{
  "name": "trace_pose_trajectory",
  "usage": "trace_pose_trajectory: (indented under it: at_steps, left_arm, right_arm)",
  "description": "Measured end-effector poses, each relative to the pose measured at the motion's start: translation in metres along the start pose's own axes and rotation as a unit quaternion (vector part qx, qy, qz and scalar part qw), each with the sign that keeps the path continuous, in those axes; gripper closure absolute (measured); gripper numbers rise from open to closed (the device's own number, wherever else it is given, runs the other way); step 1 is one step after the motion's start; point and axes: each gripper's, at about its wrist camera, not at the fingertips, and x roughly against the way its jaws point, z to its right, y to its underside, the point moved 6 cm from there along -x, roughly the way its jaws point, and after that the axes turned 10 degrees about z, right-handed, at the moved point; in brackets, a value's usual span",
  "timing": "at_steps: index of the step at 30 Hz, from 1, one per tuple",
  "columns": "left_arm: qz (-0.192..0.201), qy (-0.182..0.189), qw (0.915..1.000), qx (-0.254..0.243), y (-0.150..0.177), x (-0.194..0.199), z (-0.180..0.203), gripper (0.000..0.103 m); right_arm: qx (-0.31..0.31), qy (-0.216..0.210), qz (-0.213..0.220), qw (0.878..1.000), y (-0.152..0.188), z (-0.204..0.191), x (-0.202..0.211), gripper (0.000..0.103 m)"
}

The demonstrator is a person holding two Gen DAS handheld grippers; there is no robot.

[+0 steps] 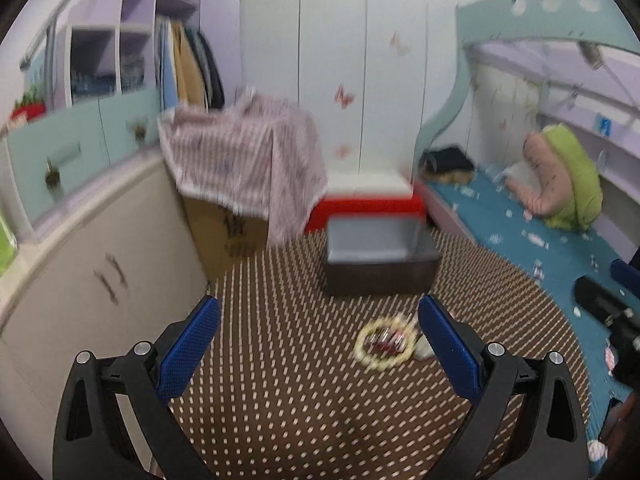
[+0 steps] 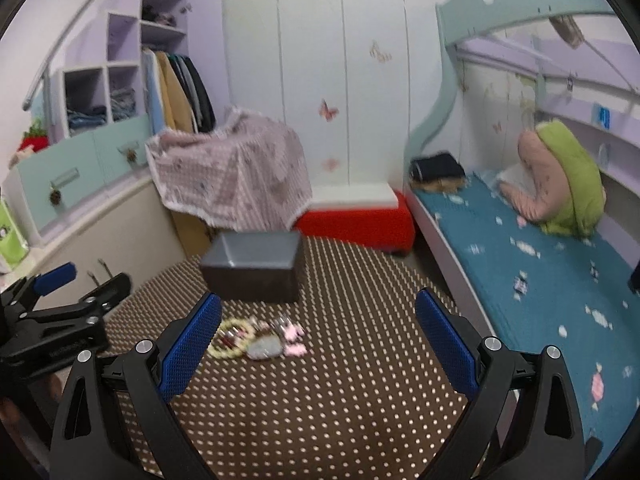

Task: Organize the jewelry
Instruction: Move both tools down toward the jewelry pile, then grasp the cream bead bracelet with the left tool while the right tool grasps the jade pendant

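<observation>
A dark jewelry box with a grey lid [image 1: 378, 258] [image 2: 253, 266] sits shut at the far side of a brown dotted table [image 1: 304, 380] [image 2: 340, 380]. In front of it lies a small heap of jewelry: a pale bead bracelet [image 1: 386, 343] [image 2: 232, 338], a grey piece [image 2: 264, 347] and pink clips [image 2: 294, 340]. My left gripper [image 1: 320, 334] hovers open above the table, the bracelet near its right finger. Also open and holding nothing, my right gripper [image 2: 318, 330] has the heap beside its left finger. The left gripper [image 2: 60, 312] shows at the left edge of the right wrist view.
A cardboard box under a pink checked cloth [image 1: 244, 168] [image 2: 232, 172] and a red stool [image 1: 364, 208] [image 2: 360, 220] stand behind the table. A bed with a teal sheet [image 2: 540, 280] runs along the right. Cream cabinets [image 1: 92, 272] line the left.
</observation>
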Motion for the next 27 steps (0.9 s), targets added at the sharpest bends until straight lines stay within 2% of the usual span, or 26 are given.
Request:
trace_pose_trajectory:
  at_steps: [5,10,16,21,23,25,27]
  left_arm:
    - [-0.079,0.016,0.9966,0.015,0.044,-0.036,-0.011,0.007]
    - [-0.142,0.046,0.9885,0.025,0.075,-0.067,0.0,0.007]
    - [-0.144,0.037,0.9866,0.066,0.069,-0.094,-0.009,0.007]
    - [-0.183,0.013,0.9824,0.037,0.079,-0.125,-0.005,0.007]
    - [-0.189,0.012,0.9817,0.023,0.084,-0.129,-0.002,0.007]
    - [-0.192,-0.004,0.9814,0.005,0.087,-0.131,-0.003,0.006]
    - [-0.194,-0.002,0.9811,0.005,0.088,-0.131,-0.004,0.007]
  right_arm:
    - [-0.005,0.006,-0.057,0.998,0.035,0.01,-0.035,0.009]
    - [-0.016,0.005,-0.108,0.994,0.064,0.014,-0.063,0.009]
    - [-0.018,0.002,-0.125,0.992,0.077,0.016,-0.076,0.009]
    - [-0.019,-0.001,-0.137,0.99,0.081,0.015,-0.087,0.009]
    - [-0.02,0.001,-0.14,0.99,0.082,0.014,-0.092,0.009]
    - [-0.022,0.0,-0.142,0.99,0.083,0.014,-0.095,0.009]
    - [-0.022,-0.001,-0.144,0.989,0.083,0.013,-0.097,0.009]
